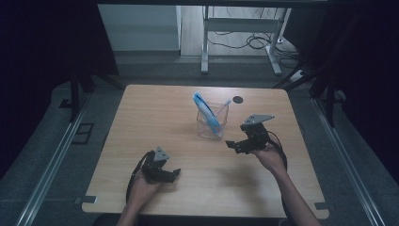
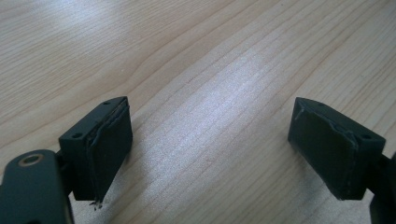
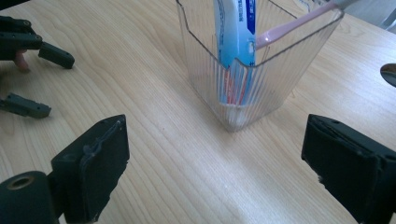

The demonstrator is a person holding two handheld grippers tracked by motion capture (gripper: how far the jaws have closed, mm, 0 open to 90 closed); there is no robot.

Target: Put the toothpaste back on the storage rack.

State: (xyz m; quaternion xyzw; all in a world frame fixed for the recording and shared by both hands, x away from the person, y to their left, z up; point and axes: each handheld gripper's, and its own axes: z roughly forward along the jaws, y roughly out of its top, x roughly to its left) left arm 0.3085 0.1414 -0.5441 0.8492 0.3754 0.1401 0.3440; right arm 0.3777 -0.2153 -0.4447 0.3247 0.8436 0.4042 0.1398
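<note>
— While the clear ribbed cup (image 3: 252, 70) stood upright near the middle of the counter (image 1: 141, 122), where were the two claws?

— The right claw (image 3: 215, 172) hung just in front of the cup, jaws spread wide and holding nothing, with the cup between and beyond them. The left claw (image 2: 210, 149) sat low over bare wood near the front edge, well apart from the cup, its jaws also wide apart and empty.

— And what was in the cup?

— A blue-and-white toothpaste tube (image 3: 236, 32) stood in it, leaning toward one corner. A pink toothbrush (image 3: 294, 23) slanted across it and stuck out over the rim.

— Anything else on the counter?

— A small dark round spot (image 1: 238, 100) lay behind the cup, near the far edge.
</note>
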